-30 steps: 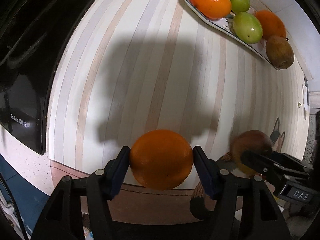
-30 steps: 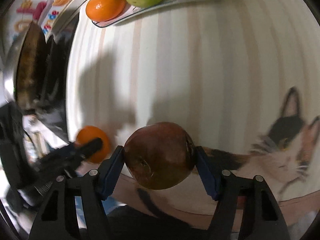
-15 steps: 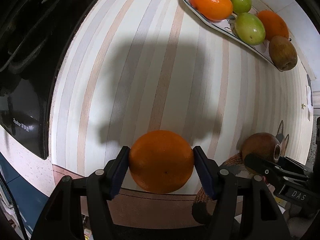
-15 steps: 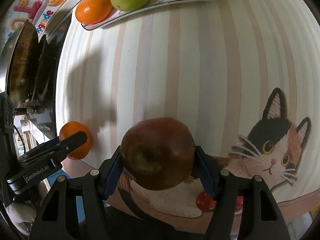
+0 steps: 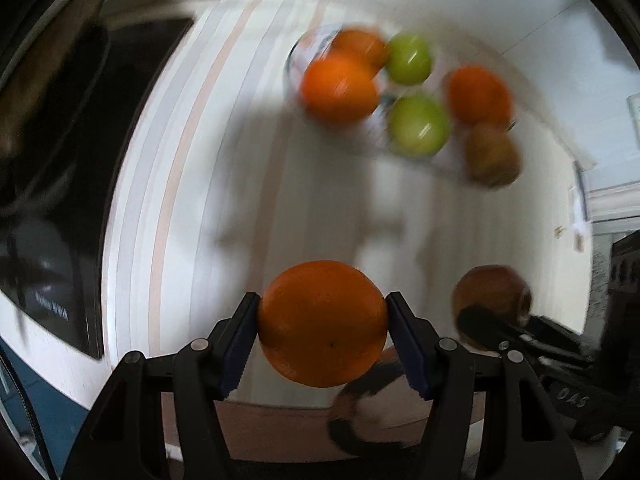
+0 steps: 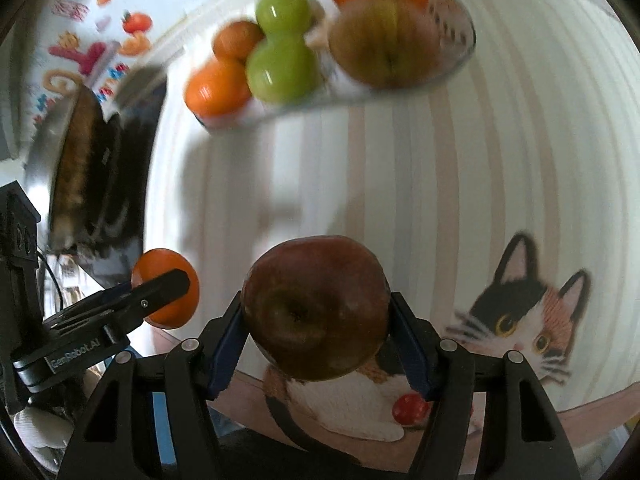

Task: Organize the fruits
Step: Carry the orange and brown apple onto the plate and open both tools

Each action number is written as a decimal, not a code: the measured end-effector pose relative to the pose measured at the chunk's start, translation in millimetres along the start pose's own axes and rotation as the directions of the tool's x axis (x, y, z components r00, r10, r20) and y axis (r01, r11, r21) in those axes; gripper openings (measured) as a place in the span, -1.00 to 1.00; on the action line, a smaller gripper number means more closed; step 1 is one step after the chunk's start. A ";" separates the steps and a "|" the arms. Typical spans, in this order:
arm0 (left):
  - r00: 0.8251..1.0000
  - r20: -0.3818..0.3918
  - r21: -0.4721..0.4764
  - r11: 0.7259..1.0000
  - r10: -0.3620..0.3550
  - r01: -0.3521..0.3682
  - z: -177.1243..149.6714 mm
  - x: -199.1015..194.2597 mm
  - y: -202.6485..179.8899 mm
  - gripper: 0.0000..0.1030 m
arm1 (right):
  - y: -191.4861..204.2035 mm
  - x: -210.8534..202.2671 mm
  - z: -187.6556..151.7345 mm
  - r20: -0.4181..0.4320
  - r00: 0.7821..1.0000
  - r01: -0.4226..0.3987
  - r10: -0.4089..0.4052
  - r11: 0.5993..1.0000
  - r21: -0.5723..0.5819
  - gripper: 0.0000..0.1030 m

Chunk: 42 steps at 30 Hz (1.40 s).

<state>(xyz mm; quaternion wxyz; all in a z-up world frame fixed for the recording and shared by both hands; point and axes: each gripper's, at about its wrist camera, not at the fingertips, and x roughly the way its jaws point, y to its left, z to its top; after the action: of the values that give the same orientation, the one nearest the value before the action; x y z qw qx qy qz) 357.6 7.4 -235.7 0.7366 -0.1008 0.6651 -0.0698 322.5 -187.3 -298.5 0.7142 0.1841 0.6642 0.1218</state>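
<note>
Left wrist view: the left gripper [image 5: 322, 322] clenched an orange [image 5: 322, 322] between its blue pads, held above the striped tabletop [image 5: 248, 184].
Plate: a plate [image 5: 294, 62] farther back on the tabletop carried three oranges, two green fruits and a brown fruit, all blurred.
Right wrist view: the right gripper [image 6: 316, 308] was grasping a dark red apple [image 6: 316, 308], pads pressed on both of its sides, above the tabletop.
Left of the apple: the left gripper with its orange showed near the frame's left edge.
Right of the apple: a cat picture [image 6: 516, 316] lay printed on the tabletop.
</note>
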 end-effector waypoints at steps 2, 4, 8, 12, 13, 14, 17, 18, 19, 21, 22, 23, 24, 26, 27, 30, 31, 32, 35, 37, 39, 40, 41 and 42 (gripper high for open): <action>1.000 0.024 0.011 1.000 -0.018 0.018 15.9 -12.1 -8.4 0.19 | 1.5 -14.8 11.2 0.037 0.999 -0.017 0.017 1.000 0.007 0.35; 0.998 0.054 0.024 0.999 -0.030 0.029 36.6 -24.5 -18.3 0.19 | 0.7 -30.1 25.1 0.074 0.997 -0.035 0.033 0.999 0.021 0.36; 0.995 0.092 0.061 0.998 -0.035 0.029 75.4 -36.9 -35.2 0.19 | -12.9 -60.3 57.0 0.151 0.988 -0.041 0.032 0.998 0.057 0.36; 0.995 0.098 0.100 0.995 -0.010 0.000 113.5 -27.3 -55.0 0.19 | -33.2 -76.0 91.2 0.194 0.981 0.000 -0.019 0.995 0.098 0.36; 0.996 0.088 0.104 0.995 -0.010 0.001 122.6 -22.3 -59.0 0.19 | -39.3 -77.2 97.8 0.196 0.980 0.004 -0.025 0.995 0.103 0.36; 0.997 0.075 0.103 0.995 -0.010 0.002 131.0 -15.3 -60.6 0.19 | -43.5 -78.3 106.9 0.202 0.979 0.015 -0.037 0.994 0.112 0.36; 1.000 0.025 0.096 0.995 -0.007 0.004 149.3 6.1 -63.7 0.19 | -56.7 -74.3 129.5 0.201 0.975 0.069 -0.094 0.990 0.125 0.36; 1.000 0.006 0.095 0.996 -0.002 0.001 155.5 13.8 -64.3 0.19 | -62.1 -73.7 135.6 0.195 0.976 0.075 -0.101 0.988 0.135 0.36; 1.000 -0.004 0.093 0.996 0.003 -0.003 159.3 19.1 -64.7 0.19 | -62.9 -73.1 140.7 0.193 0.976 0.071 -0.097 0.988 0.139 0.36; 0.999 -0.028 0.090 0.996 0.016 -0.013 166.7 30.1 -64.2 0.19 | -55.9 -74.7 147.3 0.201 0.976 0.057 -0.079 0.992 0.114 0.36; 0.999 -0.037 0.086 0.996 0.017 -0.014 168.6 33.6 -63.4 0.19 | -49.8 -75.2 149.5 0.203 0.977 0.050 -0.069 0.994 0.097 0.36; 0.999 -0.046 0.082 0.997 0.018 -0.014 170.5 37.4 -62.3 0.19 | -42.9 -75.0 152.3 0.201 0.978 0.040 -0.055 0.996 0.077 0.36; 0.998 -0.061 0.075 0.997 0.012 -0.008 172.4 40.9 -60.3 0.19 | -35.9 -73.7 154.6 0.196 0.980 0.031 -0.042 0.998 0.058 0.36; 0.996 -0.090 0.048 0.999 0.002 0.002 175.3 48.2 -55.0 0.20 | -21.7 -66.1 161.4 0.175 0.984 0.020 -0.023 1.000 0.022 0.36; 0.995 -0.103 0.036 0.999 0.002 0.001 176.0 51.6 -53.9 0.20 | -15.7 -62.2 164.7 0.164 0.986 0.014 -0.016 1.000 0.011 0.36; 0.991 -0.131 -0.006 1.000 -0.025 0.024 177.7 55.2 -47.6 0.20 | -2.6 -51.8 172.2 0.135 0.991 -0.009 0.010 1.000 -0.008 0.36; 0.991 -0.131 -0.017 0.999 -0.034 0.032 178.0 54.6 -46.5 0.20 | 2.2 -47.4 174.7 0.127 0.992 -0.013 0.015 1.000 -0.012 0.36; 0.991 -0.130 -0.026 0.999 -0.040 0.037 178.0 54.2 -44.6 0.20 | 5.7 -44.6 176.9 0.121 0.993 -0.016 0.018 1.000 -0.015 0.36; 0.992 -0.109 -0.042 0.997 -0.068 0.064 176.4 44.5 -40.4 0.53 | 11.2 -37.4 182.4 0.097 0.995 -0.020 0.022 1.000 -0.014 0.37; 0.994 -0.083 -0.042 0.997 -0.071 0.068 176.8 34.8 -38.0 0.74 | 12.6 -30.1 185.0 0.071 0.997 -0.021 0.021 1.000 -0.002 0.37; 0.996 -0.062 -0.046 0.997 -0.065 0.062 177.3 25.7 -33.7 0.74 | 11.0 -23.6 186.2 0.048 0.999 -0.001 0.001 1.000 0.014 0.41; 0.996 -0.056 -0.048 0.997 -0.063 0.061 177.2 23.0 -32.4 0.74 | 10.3 -22.8 185.7 0.049 0.999 0.001 -0.002 1.000 0.019 0.45; 0.997 -0.050 -0.052 0.997 -0.060 0.058 177.1 20.3 -30.2 0.74 | 9.9 -23.8 185.3 0.054 0.999 -0.007 0.006 1.000 0.019 0.46; 0.998 -0.043 -0.053 0.997 -0.056 0.053 175.7 16.6 -27.4 0.74 | 9.8 -25.6 184.7 0.062 0.998 -0.010 0.008 1.000 0.023 0.49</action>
<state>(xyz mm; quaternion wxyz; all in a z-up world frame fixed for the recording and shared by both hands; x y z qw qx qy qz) 534.9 -13.3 -228.4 0.7166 -0.1365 0.6799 -0.0747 504.5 -207.8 -262.0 0.7315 0.1992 0.6425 0.1114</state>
